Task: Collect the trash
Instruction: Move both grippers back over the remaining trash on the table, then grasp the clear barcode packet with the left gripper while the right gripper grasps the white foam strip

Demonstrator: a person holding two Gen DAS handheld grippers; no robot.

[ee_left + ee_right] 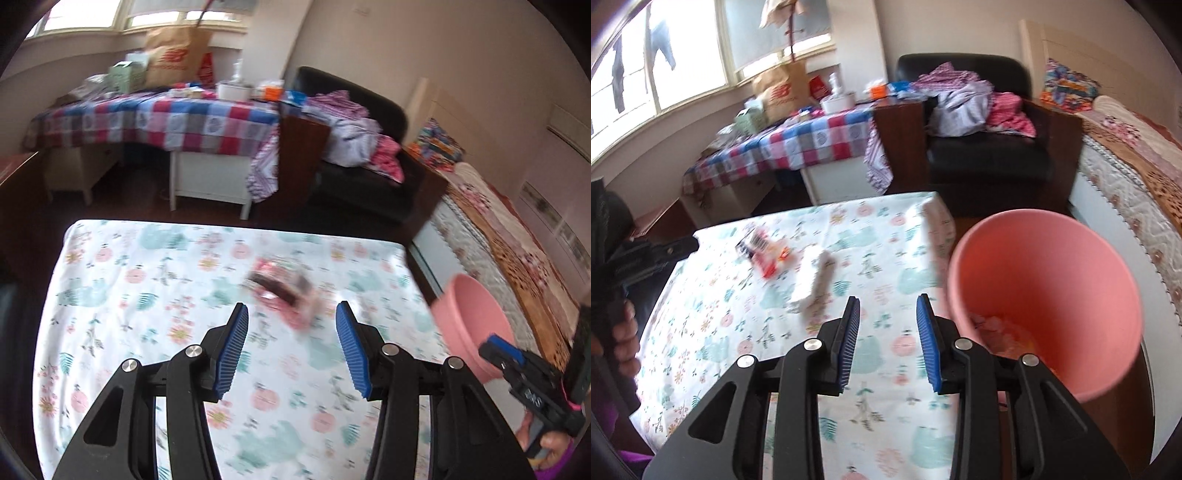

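A blurred red and pink wrapper (pixel 284 291) lies on the floral tablecloth (pixel 147 295), just beyond the tips of my left gripper (pixel 291 305). That gripper is open, with nothing between its blue pads. The right wrist view shows the same wrapper (pixel 764 251) next to a crumpled white paper (pixel 812 280). My right gripper (pixel 888 298) hovers open and empty over the cloth (pixel 886 350), nearer than the paper. A pink bucket (pixel 1045 295) stands just to its right, with some scraps (pixel 1001 332) at the bottom. From the left view the bucket (pixel 472 325) is at the table's right edge.
Beyond the table's far edge are a checked-cloth table (pixel 166 118) piled with bags and boxes, a dark wooden cabinet (pixel 299 155) and a black armchair (pixel 369 147) heaped with clothes. A bed (pixel 1126 166) runs along the right. A hand (pixel 624 332) holds the left gripper.
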